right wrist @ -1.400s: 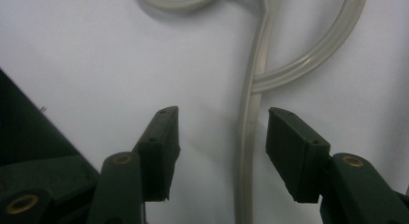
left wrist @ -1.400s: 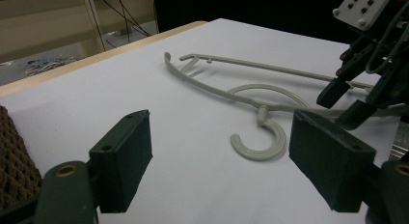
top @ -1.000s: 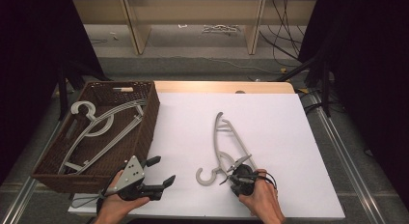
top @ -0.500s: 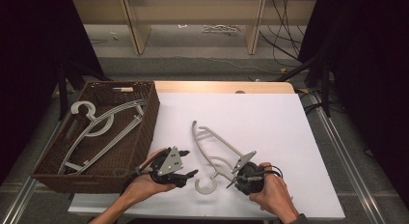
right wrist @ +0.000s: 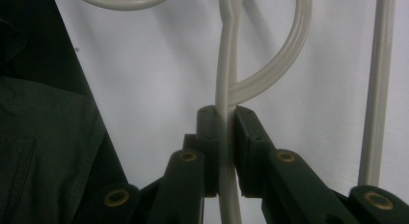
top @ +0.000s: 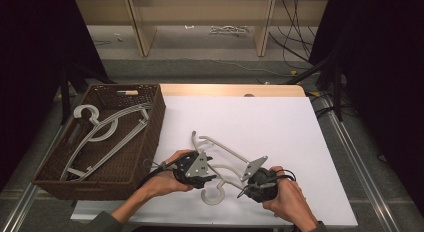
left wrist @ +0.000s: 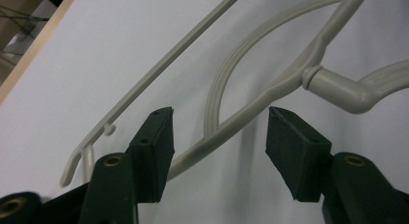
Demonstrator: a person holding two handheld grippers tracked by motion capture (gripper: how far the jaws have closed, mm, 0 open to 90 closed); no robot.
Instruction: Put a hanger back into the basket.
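Sliding in from beside the brown basket (top: 150, 117), the left gripper (left wrist: 219, 137) is closing its spread jaws around the grey hanger (top: 225, 159) on the white table (top: 280, 122), while the right gripper (right wrist: 225, 151) is pinching its arm.

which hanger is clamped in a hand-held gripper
The hanger on the white board, its arm pinched by the right hand-held gripper. The other hangers lie in the brown basket, away from both grippers.
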